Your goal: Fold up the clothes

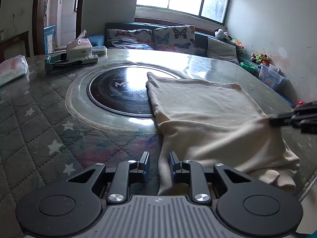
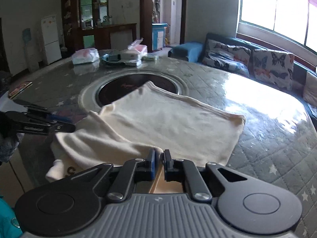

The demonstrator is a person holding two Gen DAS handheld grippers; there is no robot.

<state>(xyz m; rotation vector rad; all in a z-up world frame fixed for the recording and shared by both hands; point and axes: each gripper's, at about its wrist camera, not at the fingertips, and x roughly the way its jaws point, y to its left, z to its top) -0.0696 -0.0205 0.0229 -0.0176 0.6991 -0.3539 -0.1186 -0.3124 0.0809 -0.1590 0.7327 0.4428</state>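
Cream garment [image 1: 202, 107] lies spread on the quilted table [image 1: 39, 119], its far corner overlapping the dark round plate [image 1: 116, 93] set in the middle. In the left wrist view the near part is bunched and rises in soft folds, and a strip of its edge runs down between the fingers of the left gripper [image 1: 158, 163]. Those fingers stand a little apart with the cloth in the gap; whether they press on it I cannot tell. At the right edge the tip of the right gripper [image 1: 277, 120] meets the raised fold.

In the right wrist view the garment [image 2: 168, 119] lies flat at the far side and is gathered at the near side, where a dark letter shows on a hanging part. The right gripper [image 2: 159, 158] has its fingers nearly together on a tuft of the fold, so it appears to be pinching it. The left gripper [image 2: 65, 126] reaches in beside the cloth's left edge.

The fabric looks light, limp and thin, likely to sag and slide on the glossy table cover. Hems and corners give the firmest hold.
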